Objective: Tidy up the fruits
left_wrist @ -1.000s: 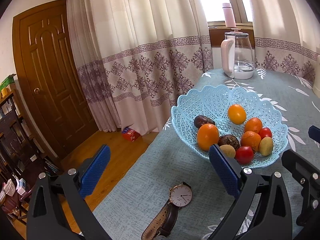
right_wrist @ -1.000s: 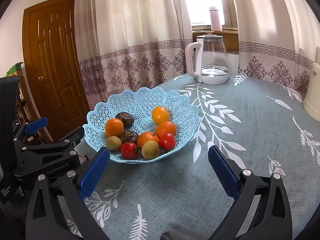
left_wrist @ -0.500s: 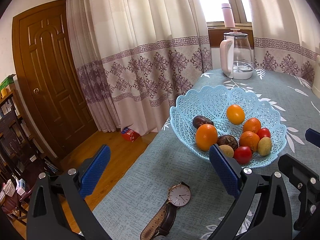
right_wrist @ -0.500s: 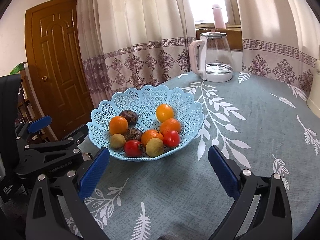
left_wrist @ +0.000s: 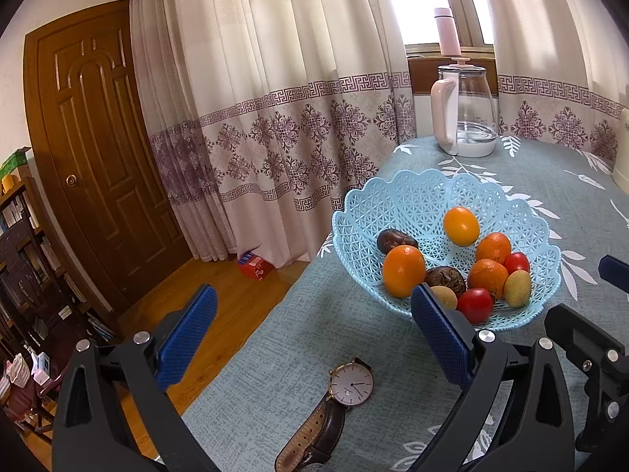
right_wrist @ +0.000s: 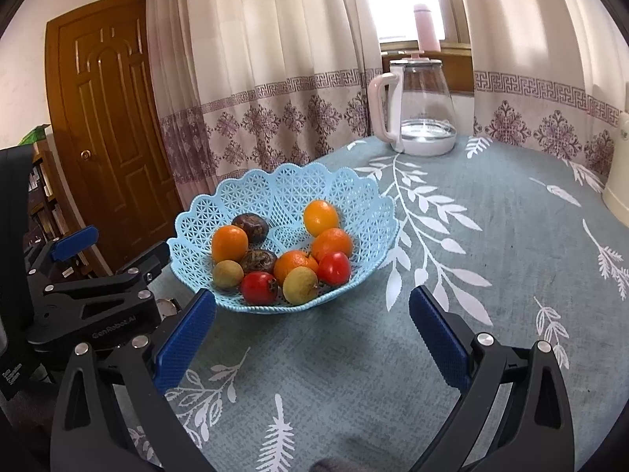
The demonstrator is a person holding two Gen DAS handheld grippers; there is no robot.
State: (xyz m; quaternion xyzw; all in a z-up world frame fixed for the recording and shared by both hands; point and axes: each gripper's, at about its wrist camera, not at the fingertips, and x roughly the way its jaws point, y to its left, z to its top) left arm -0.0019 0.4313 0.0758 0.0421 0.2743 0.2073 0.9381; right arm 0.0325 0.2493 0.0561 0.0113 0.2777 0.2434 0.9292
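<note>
Pale blue plastic lattice forms a scalloped fruit basket (right_wrist: pixel 283 192) standing on the tabletop (right_wrist: pixel 491 244), near its left edge. All the fruit in view lies inside it, gathered toward the near side where the bowl dips. Four oranges sit there: one at the left (right_wrist: pixel 229 243), a yellower one at the back (right_wrist: pixel 320 218), and two touching each other near the middle (right_wrist: pixel 332 243). Two dark wrinkled fruits, probably passion fruit (right_wrist: pixel 250 227), rest between the oranges. Two red tomatoes (right_wrist: pixel 258 287) and two small tan fruits, perhaps longans (right_wrist: pixel 300 285), lie at the front rim. No fruit shows loose on the cloth, so the sorting appears either finished or not yet begun; the pictures alone do not settle which.

Just in front of the basket, the right gripper (right_wrist: pixel 312 324) hovers above the cloth with its blue-padded jaws spread wide and holding nothing, aimed a little to the right of the basket. The left gripper (left_wrist: pixel 314 334) hangs off the basket's left side, over the tabletop's edge, its jaws likewise wide apart and empty, with one blue pad overlapping the basket's near rim in its own view.

A wristwatch (left_wrist: pixel 346 389) with a brown leather strap lies flat between the left jaws. Farther back stands a glass kettle (right_wrist: pixel 420 110) with a pink handle. Patterned curtains (right_wrist: pixel 275 78) and a wooden door (right_wrist: pixel 106 118) fill the background.
</note>
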